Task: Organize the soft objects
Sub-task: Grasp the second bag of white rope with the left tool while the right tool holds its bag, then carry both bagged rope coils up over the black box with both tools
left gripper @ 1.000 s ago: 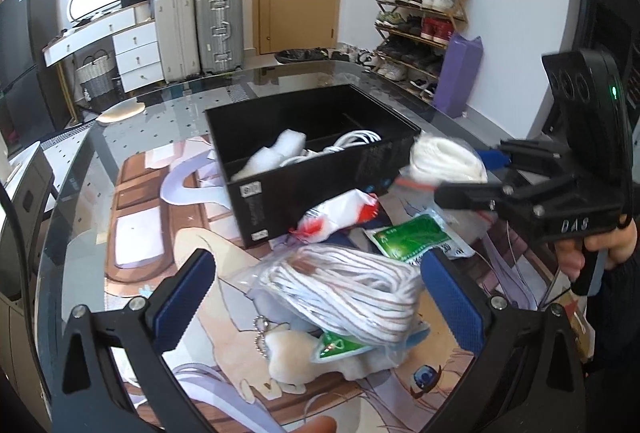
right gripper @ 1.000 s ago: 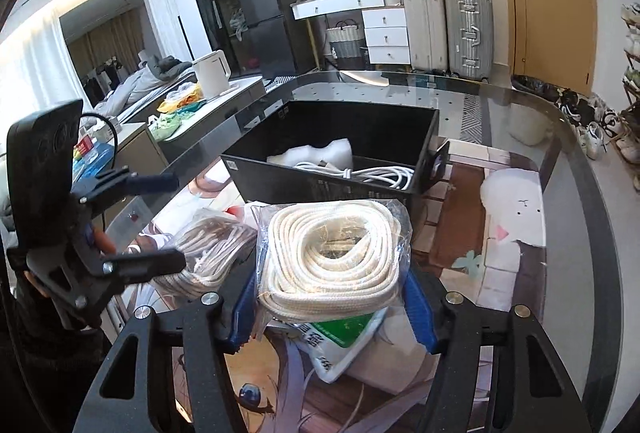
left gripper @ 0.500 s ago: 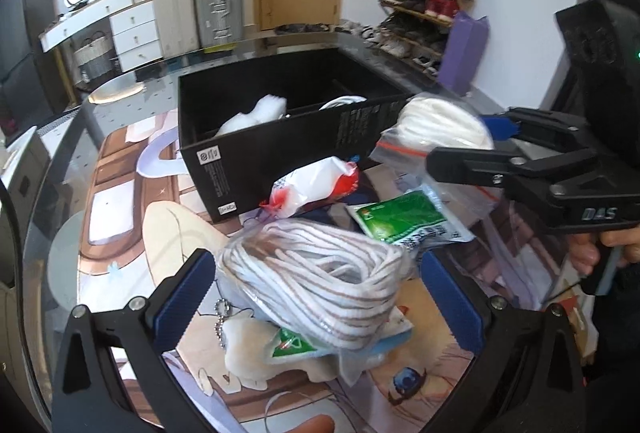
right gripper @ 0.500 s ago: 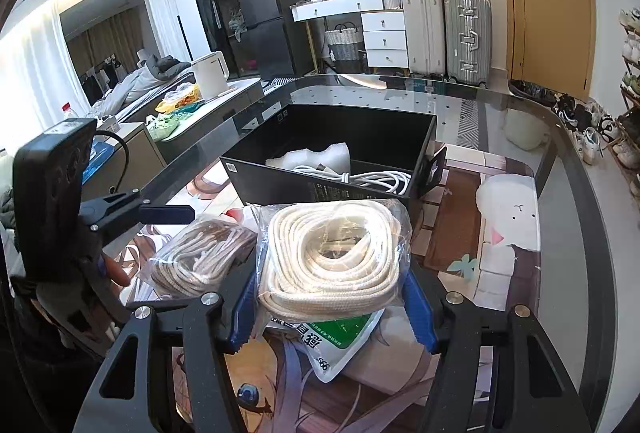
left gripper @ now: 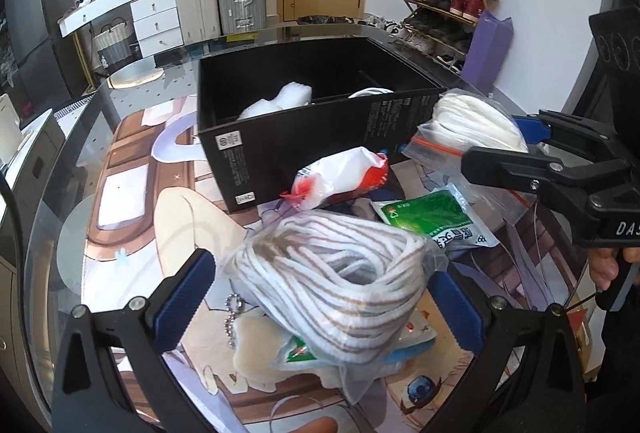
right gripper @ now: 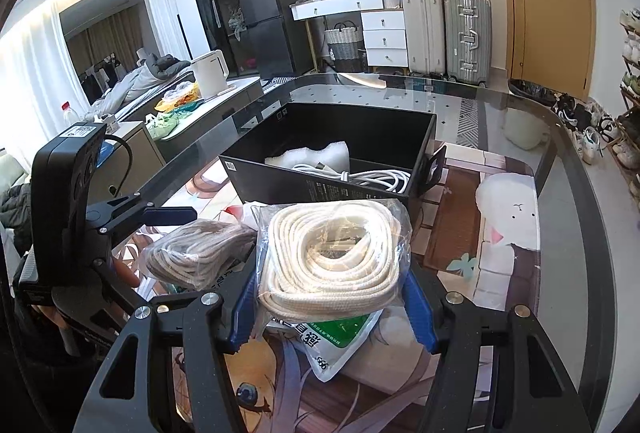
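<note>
Nearer black box [left gripper: 320, 129], perhaps glass-topped table [right gripper: 568, 233].

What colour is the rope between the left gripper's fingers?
White rope with brown stripes, clearest in the left wrist view.

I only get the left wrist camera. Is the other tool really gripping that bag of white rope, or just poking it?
Observer: Gripping it. In the right wrist view the right tool has both blue pads pressed against the sides of the cream rope bag.
Operator: What's in the box? I mostly see white fluffy stuff.
Observer: Next to that, a coiled white cable lies inside the black box.
Operator: Anything past the table on that side?
Observer: A white kettle stands on a counter there.
</note>
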